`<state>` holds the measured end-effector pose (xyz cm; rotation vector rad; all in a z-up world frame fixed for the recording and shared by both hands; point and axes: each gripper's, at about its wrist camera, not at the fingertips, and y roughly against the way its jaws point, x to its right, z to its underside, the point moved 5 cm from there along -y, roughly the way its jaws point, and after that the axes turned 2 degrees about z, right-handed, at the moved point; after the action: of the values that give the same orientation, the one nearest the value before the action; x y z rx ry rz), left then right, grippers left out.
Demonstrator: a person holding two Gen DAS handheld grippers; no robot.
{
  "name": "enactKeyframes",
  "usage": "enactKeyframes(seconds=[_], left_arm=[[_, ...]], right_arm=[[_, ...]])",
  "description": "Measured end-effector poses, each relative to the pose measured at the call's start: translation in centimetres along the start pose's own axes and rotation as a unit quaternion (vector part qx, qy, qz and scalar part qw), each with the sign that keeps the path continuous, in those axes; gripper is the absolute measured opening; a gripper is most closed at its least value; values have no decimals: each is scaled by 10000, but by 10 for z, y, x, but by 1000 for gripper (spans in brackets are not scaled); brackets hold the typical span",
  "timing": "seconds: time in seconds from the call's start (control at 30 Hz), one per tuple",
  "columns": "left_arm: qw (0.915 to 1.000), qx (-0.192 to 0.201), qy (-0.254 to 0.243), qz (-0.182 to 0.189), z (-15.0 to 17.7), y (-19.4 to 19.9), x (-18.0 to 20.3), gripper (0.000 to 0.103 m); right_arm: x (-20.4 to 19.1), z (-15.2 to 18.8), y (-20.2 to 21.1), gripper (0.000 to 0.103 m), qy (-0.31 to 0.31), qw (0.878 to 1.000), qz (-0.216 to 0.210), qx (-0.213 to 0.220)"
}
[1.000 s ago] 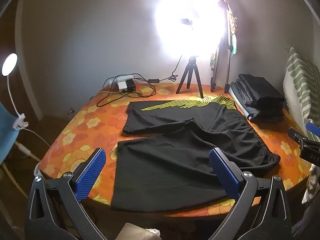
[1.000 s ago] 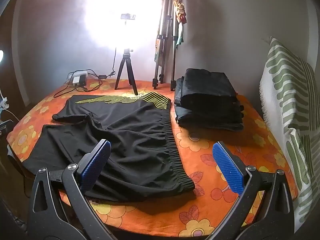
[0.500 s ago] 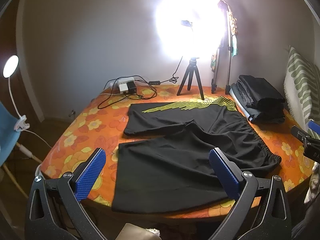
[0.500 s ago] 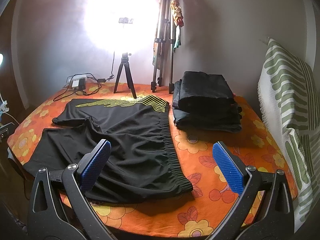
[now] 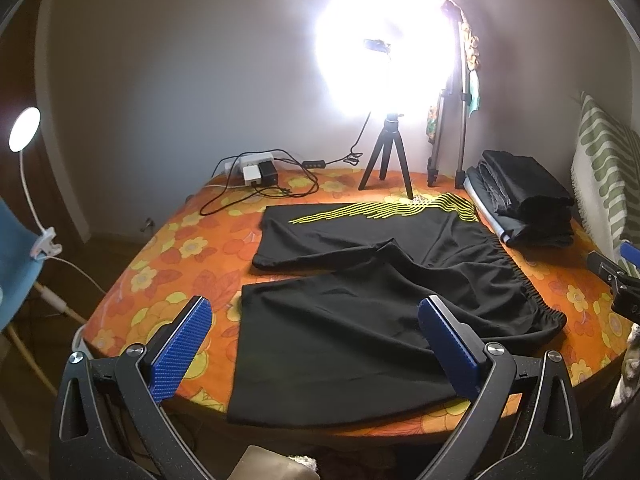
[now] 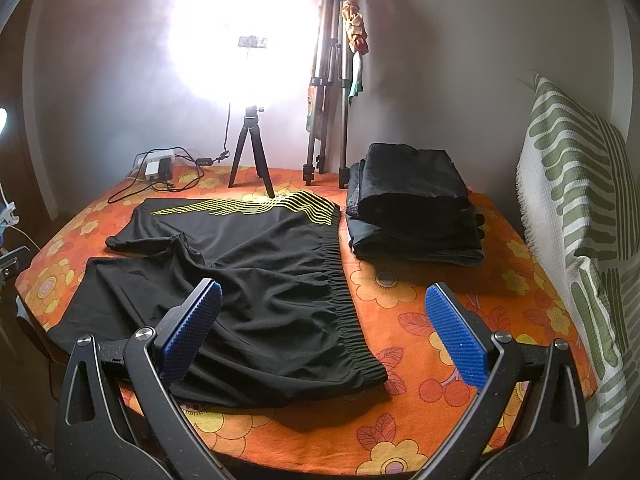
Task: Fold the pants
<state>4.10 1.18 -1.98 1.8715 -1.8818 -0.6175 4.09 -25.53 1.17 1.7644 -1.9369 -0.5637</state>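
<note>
Black shorts [image 5: 360, 280] with yellow stripes lie spread flat on the orange floral table [image 5: 172, 264], legs to the left, waistband to the right. They also show in the right wrist view [image 6: 248, 272]. My left gripper [image 5: 316, 344] is open and empty, above the near leg's hem at the table's front edge. My right gripper [image 6: 324, 332] is open and empty, above the near end of the waistband [image 6: 348, 304]. Part of the right gripper shows at the far right of the left wrist view [image 5: 616, 280].
A stack of folded dark clothes [image 6: 412, 208] sits at the back right. A ring light on a small tripod [image 5: 386, 160], a tall tripod [image 6: 326, 112] and a power strip with cables [image 5: 256, 172] stand along the back. A striped cushion [image 6: 580, 208] lies right.
Both grippers have drawn back and risen slightly, so the table sits a little lower and farther in both views. The shorts have not moved.
</note>
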Motion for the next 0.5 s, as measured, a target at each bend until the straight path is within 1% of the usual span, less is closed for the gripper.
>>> enactKeyframes(seconds=[0.5], left_arm=[[10000,1,-16,-15,4,0,0,103]], right_arm=[[0,0,0,103,-4,10000,2,9]])
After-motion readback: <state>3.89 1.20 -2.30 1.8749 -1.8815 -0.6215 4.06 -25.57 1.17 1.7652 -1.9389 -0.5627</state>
